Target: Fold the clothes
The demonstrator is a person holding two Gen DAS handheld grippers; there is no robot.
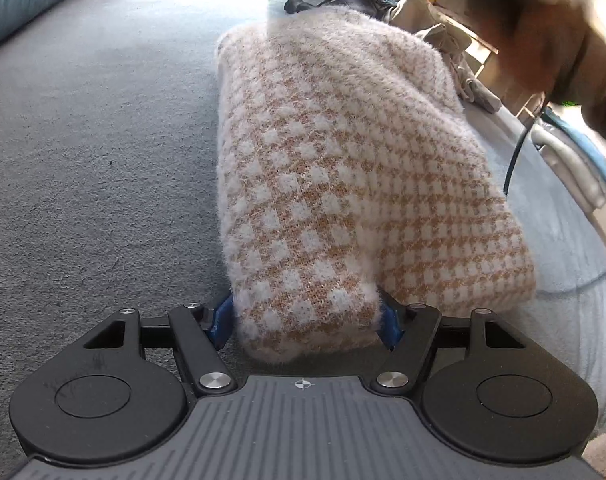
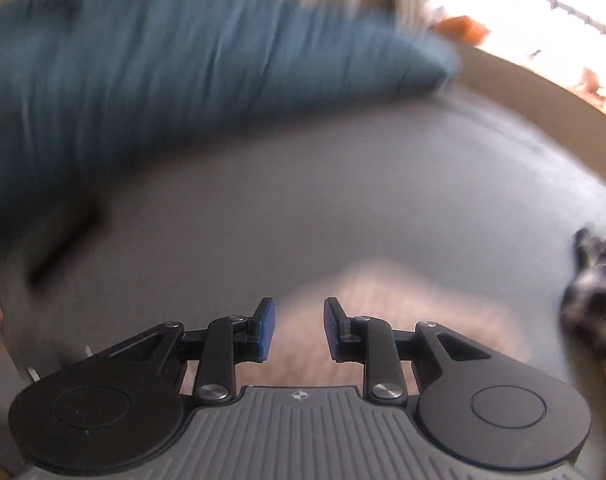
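Observation:
A fluffy pink-and-tan checked sweater [image 1: 343,152] lies folded into a long band on the grey bed cover [image 1: 83,160]. Its near end bulges between the blue pads of my left gripper [image 1: 307,320], which presses on it from both sides. In the right wrist view, which is blurred by motion, my right gripper [image 2: 299,328] stands open with an empty gap between its blue pads [image 2: 265,330]. It hovers above a pale blur of the sweater [image 2: 383,292].
A blue duvet [image 2: 183,60] lies along the far side of the bed. Loose clothes [image 1: 435,28] are piled beyond the sweater, and a folded stack [image 1: 575,160] sits at the right. A dark checked garment [image 2: 595,292] lies at the right edge. A dark sleeve [image 1: 551,20] and a cable [image 1: 515,152] hang above.

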